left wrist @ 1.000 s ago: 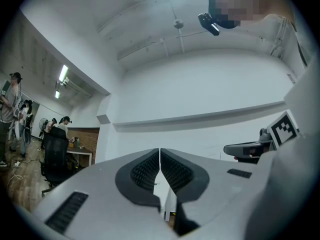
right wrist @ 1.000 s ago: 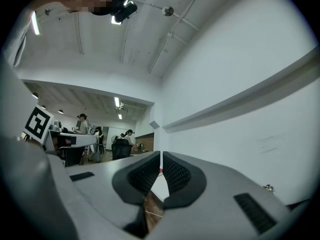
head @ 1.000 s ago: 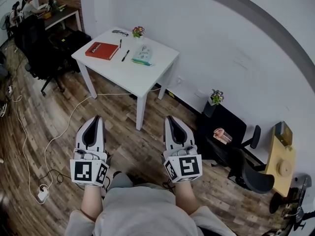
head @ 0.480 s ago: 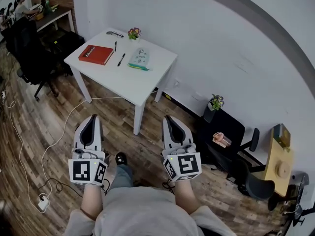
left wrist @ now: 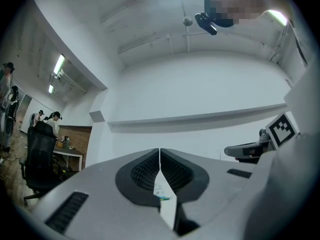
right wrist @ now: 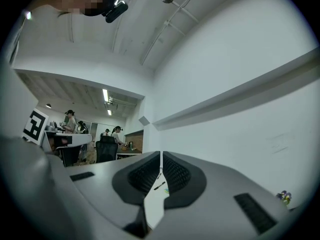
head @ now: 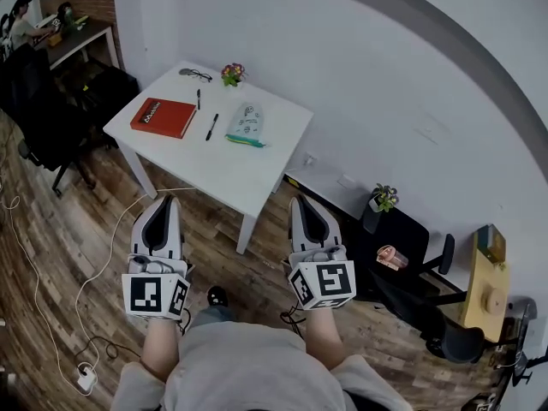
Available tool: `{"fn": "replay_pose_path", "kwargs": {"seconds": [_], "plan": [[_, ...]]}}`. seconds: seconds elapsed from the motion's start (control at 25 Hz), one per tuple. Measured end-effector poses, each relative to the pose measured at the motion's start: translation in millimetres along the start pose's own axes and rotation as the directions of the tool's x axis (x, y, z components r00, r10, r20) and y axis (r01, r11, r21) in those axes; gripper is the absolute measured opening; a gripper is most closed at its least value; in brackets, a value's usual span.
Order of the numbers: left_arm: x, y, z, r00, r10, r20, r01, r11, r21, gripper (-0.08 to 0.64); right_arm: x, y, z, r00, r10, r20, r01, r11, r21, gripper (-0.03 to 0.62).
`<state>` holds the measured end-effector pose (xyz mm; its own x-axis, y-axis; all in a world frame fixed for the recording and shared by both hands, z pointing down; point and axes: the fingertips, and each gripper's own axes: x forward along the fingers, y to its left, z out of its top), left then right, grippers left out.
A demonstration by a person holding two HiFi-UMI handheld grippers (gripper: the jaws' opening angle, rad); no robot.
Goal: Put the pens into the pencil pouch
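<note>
On the white table (head: 267,161) ahead, well apart from both grippers, two pens (head: 211,126) lie between a red book (head: 163,116) and the pencil pouch (head: 247,124). The pens are judged light, stiff and apt to roll, so each is best pinched mid-barrel, and the soft pouch held near its opening. Left gripper (head: 166,202) and right gripper (head: 301,204) are both clenched on nothing, and the table sits nearer than a second ago.
</note>
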<state>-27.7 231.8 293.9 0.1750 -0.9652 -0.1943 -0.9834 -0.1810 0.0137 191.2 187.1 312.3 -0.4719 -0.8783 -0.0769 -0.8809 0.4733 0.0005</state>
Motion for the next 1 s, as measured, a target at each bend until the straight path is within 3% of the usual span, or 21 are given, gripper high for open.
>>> {"fn": "replay_pose_path", "kwargs": {"seconds": [0.44, 1.0], "plan": [[51.2, 57.5, -15.4, 0.999, -0.048, -0.002, 0.048, 0.998, -0.027, 0.028, 68.0, 20.3, -3.5, 1.000, -0.026, -0.004, 0.026, 0.999, -0.030, 0.037], [96.3, 70.6, -44.0, 0.995, -0.088, -0.042, 0.086, 0.995, -0.054, 0.028, 101.6, 2.9, -24.9, 0.996, -0.074, -0.050, 0.072, 0.997, -0.032, 0.037]]}}
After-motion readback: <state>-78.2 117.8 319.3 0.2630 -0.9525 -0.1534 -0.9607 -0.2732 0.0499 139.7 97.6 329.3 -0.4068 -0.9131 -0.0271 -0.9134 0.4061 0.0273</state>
